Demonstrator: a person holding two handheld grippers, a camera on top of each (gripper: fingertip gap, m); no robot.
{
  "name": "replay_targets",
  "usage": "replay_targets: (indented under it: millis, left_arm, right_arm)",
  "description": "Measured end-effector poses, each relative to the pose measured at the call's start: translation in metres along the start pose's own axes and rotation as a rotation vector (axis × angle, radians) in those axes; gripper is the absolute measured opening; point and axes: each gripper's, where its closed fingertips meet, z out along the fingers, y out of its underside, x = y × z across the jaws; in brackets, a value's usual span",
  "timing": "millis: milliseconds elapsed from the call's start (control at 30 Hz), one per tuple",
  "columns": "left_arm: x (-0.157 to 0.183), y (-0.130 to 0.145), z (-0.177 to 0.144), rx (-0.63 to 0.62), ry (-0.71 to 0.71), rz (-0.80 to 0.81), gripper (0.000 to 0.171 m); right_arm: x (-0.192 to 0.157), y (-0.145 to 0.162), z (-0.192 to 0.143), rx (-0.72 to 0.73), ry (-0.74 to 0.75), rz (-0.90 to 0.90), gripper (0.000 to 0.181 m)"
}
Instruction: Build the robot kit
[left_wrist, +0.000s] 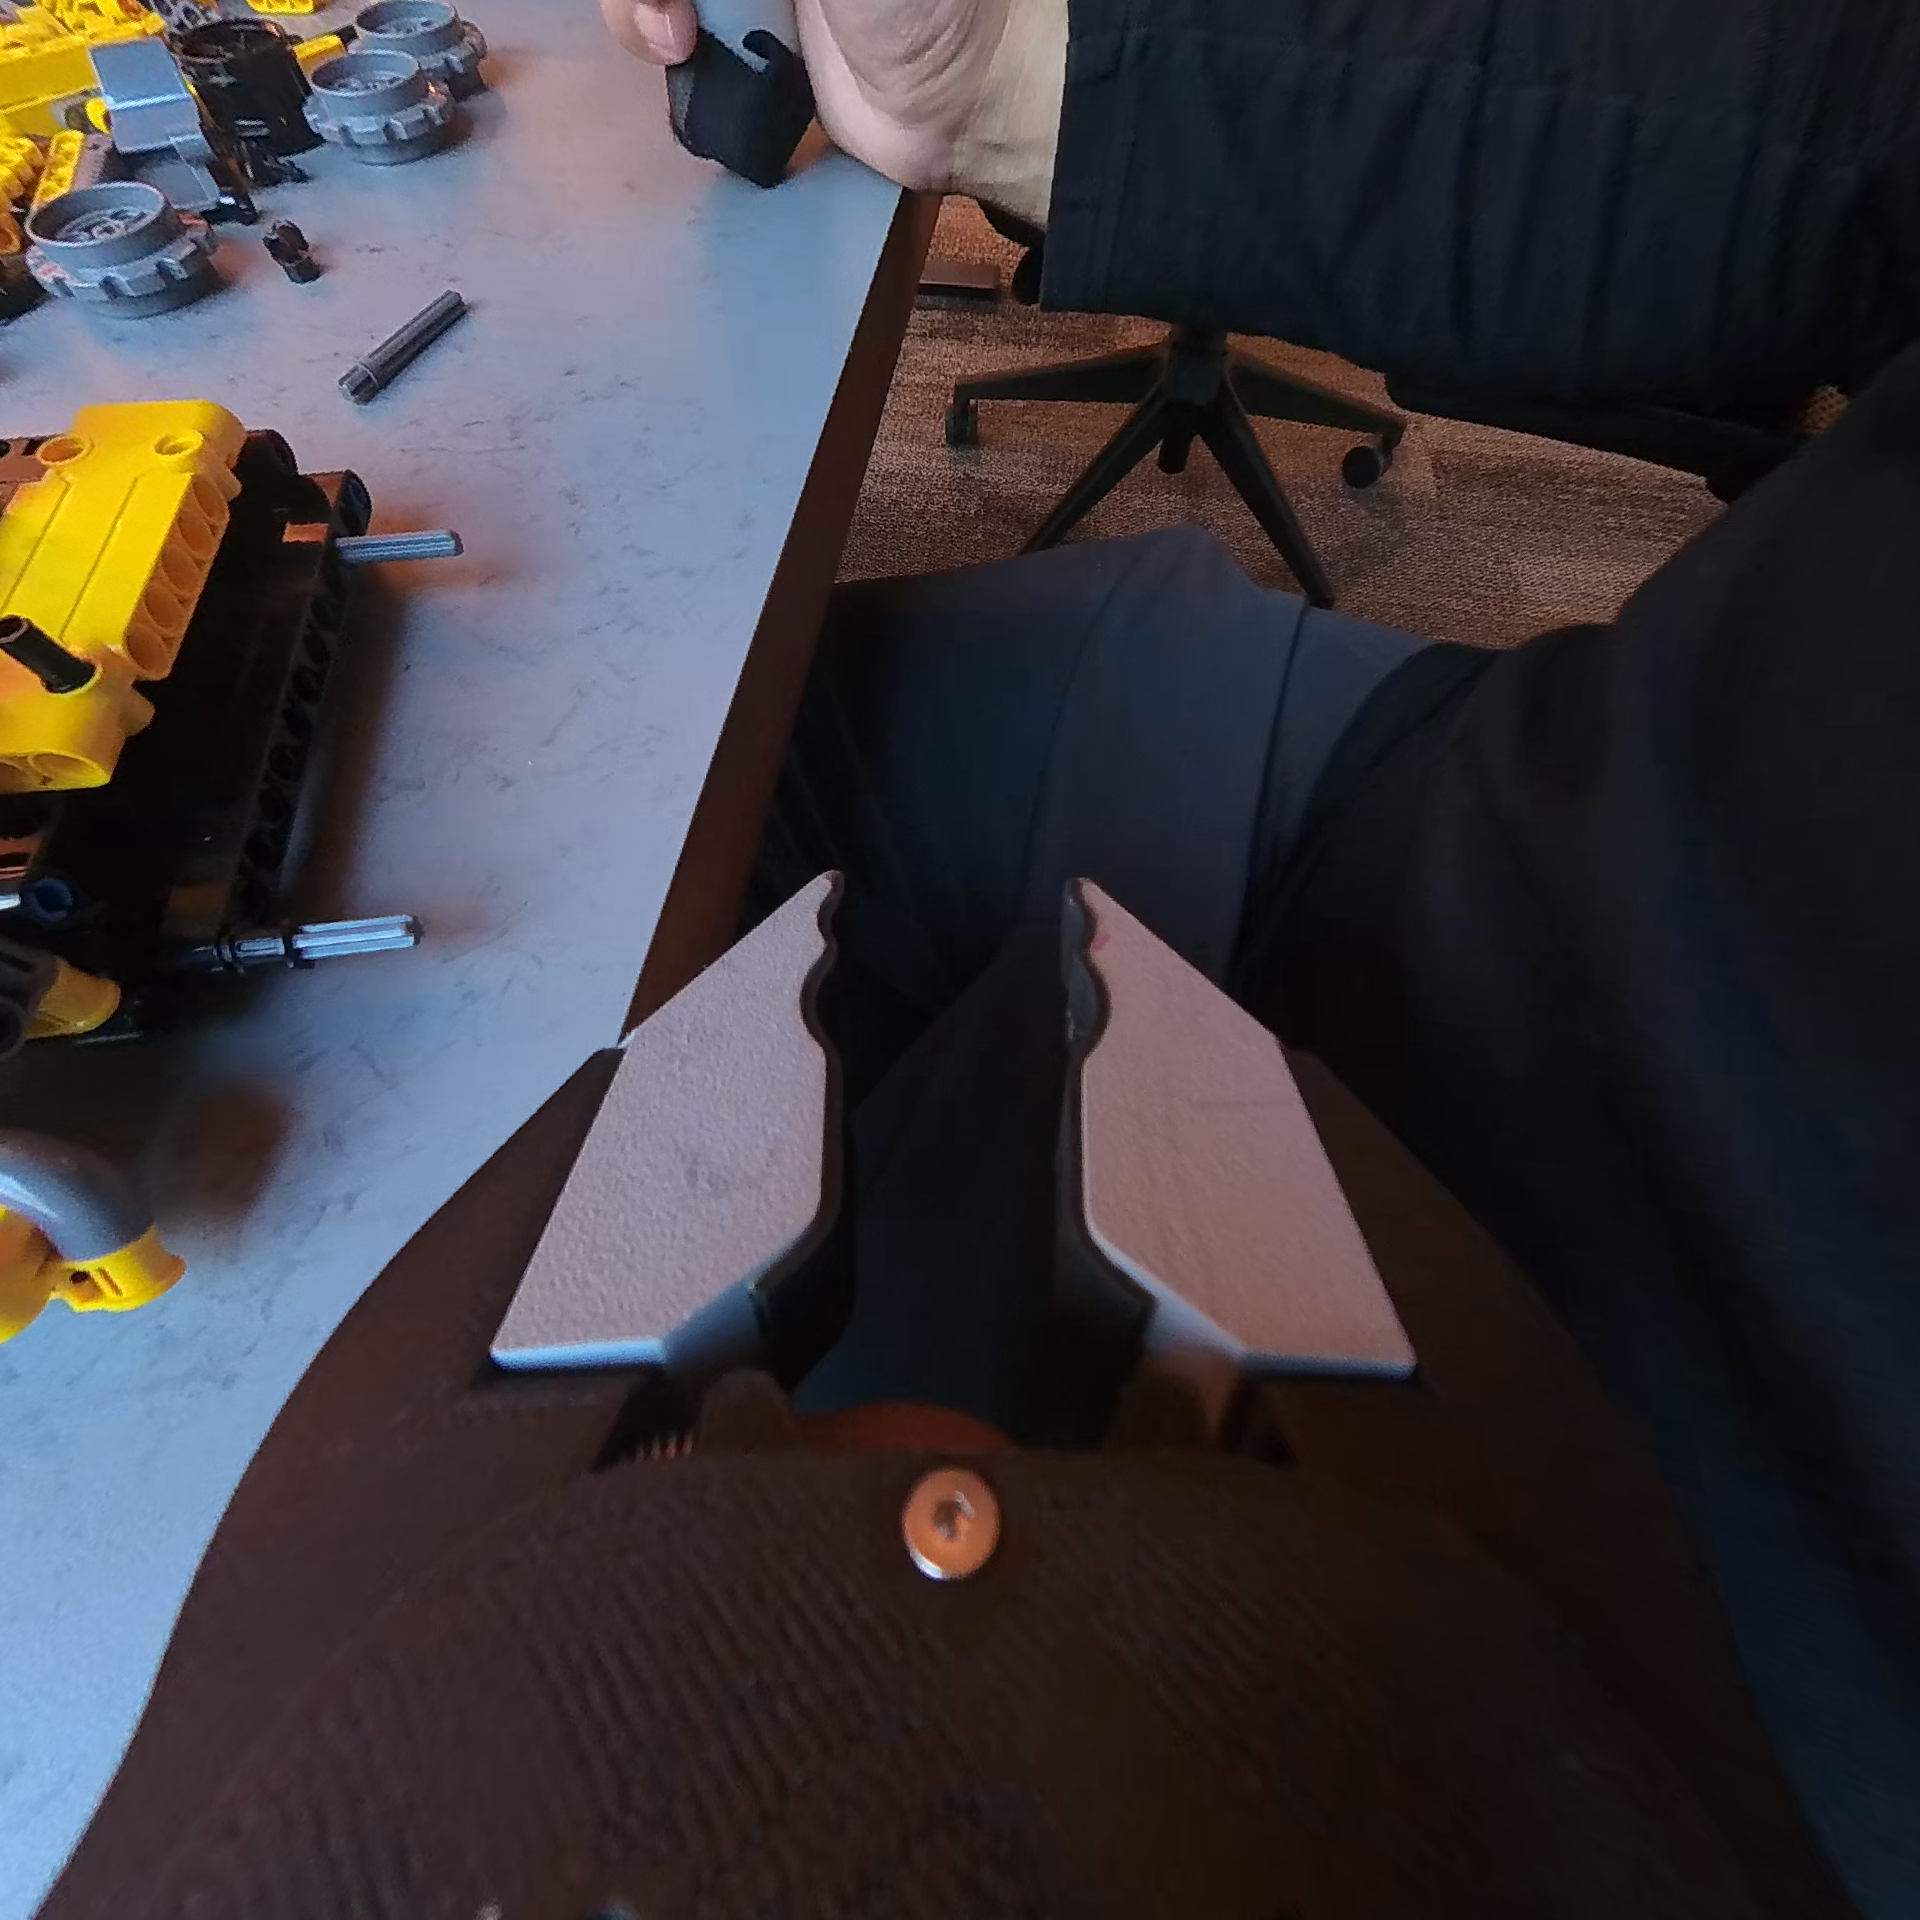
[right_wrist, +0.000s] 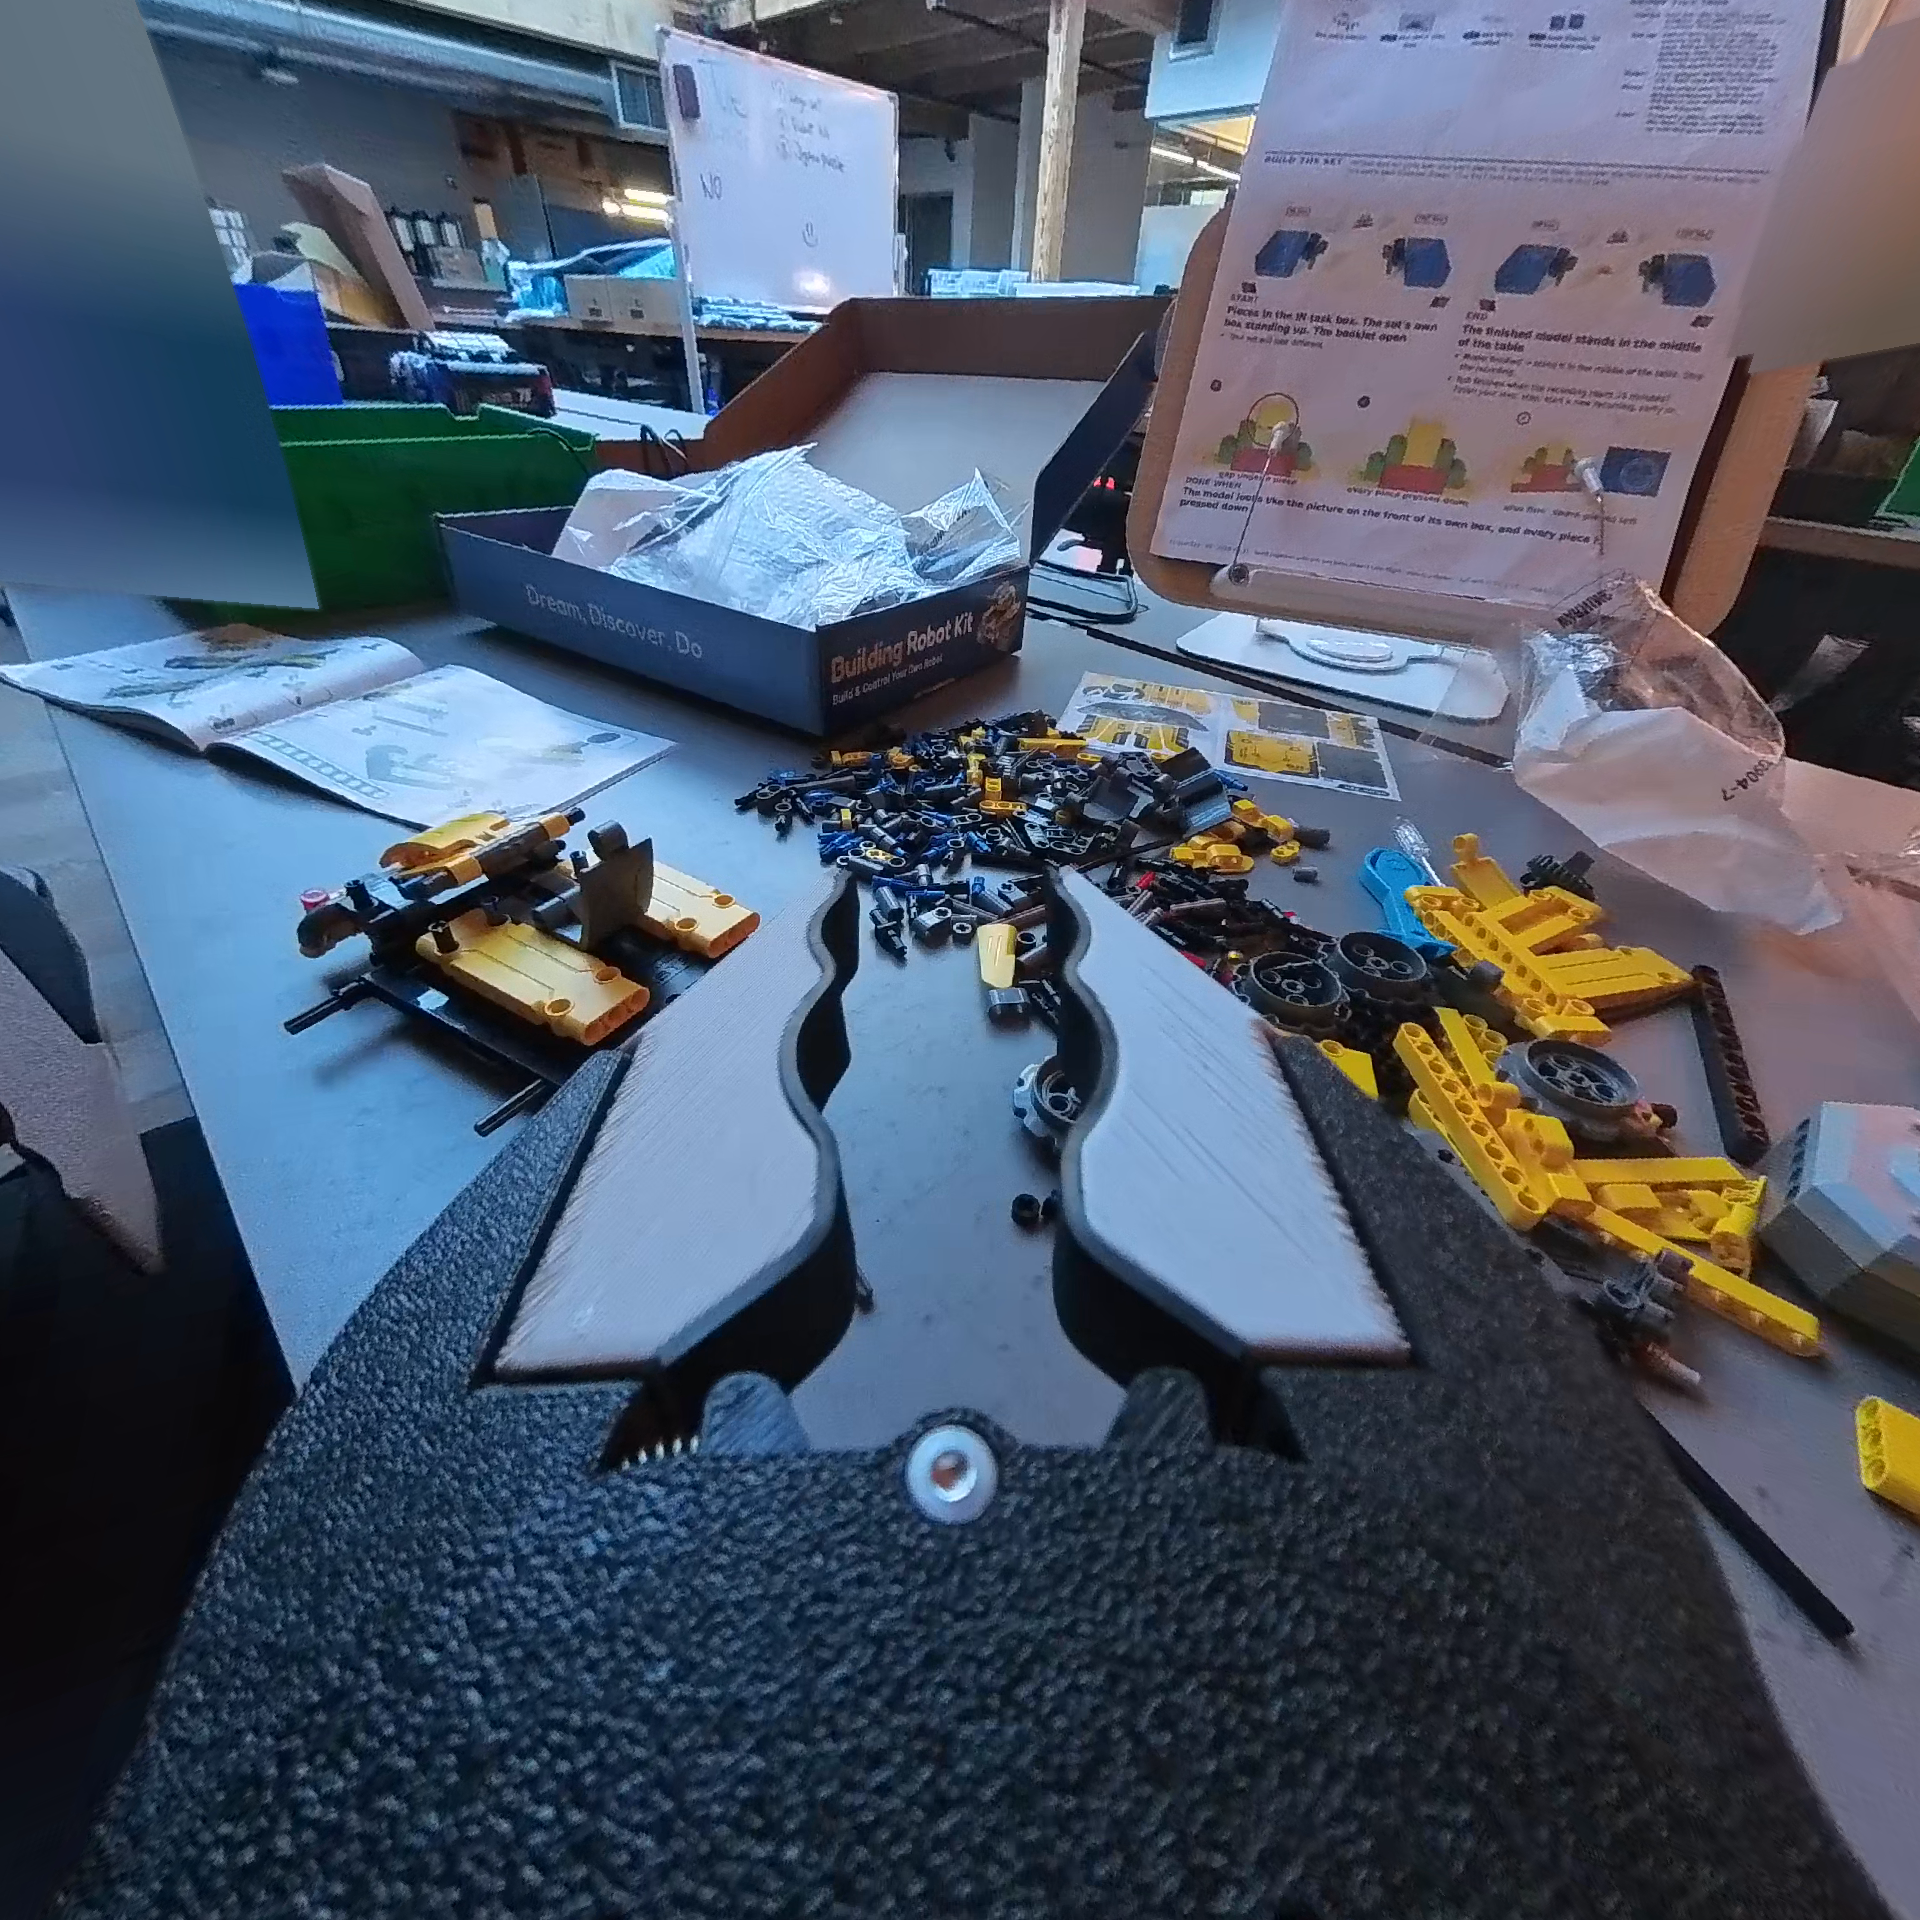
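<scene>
1. The left gripper (left_wrist: 951, 904) hangs off the tabletop (left_wrist: 540, 436) edge over the person's lap, jaws apart and empty.
2. The right gripper (right_wrist: 956, 894) hovers tilted down over the loose parts pile (right_wrist: 997, 821), jaws apart, holding nothing.
3. The half-built yellow model (right_wrist: 520, 935) sits just left of it.

Left claw (left_wrist: 951, 1060): smooth black shell, pale wavy-edged fingers, silver screw.
Right claw (right_wrist: 956, 1029): pebbled black shell, same fingers.
Clothing (left_wrist: 1621, 935): dark.
</scene>
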Motion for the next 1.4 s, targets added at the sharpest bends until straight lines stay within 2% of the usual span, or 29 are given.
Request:
replay_targets:
  millis: [1033,1100,1233,1267,1333,1400]
  left_arm:
    - [-0.001,0.001,0.000,-0.003,-0.002,0.003,0.036]
    - [-0.004,0.002,-0.001,-0.004,-0.013,0.005,0.036]
    - [-0.014,0.003,-0.001,-0.008,-0.037,-0.023,0.036]
    - [-0.015,0.003,-0.001,-0.007,-0.039,-0.026,0.035]
    - [-0.014,0.002,0.000,-0.003,-0.031,-0.035,0.035]
    - [-0.009,0.002,0.002,-0.007,-0.015,-0.027,0.035]
  right_arm:
    - [0.002,-0.003,-0.002,0.020,0.018,-0.004,0.034]
    - [0.014,-0.015,-0.016,0.089,0.107,-0.029,0.017]
    - [0.045,-0.054,-0.070,0.115,0.271,-0.071,0.014]
    - [0.059,-0.054,-0.082,0.082,0.332,-0.049,0.015]
    - [0.082,-0.038,-0.099,-0.009,0.405,0.024,0.030]
    - [0.086,-0.018,-0.107,-0.062,0.385,0.110,0.035]
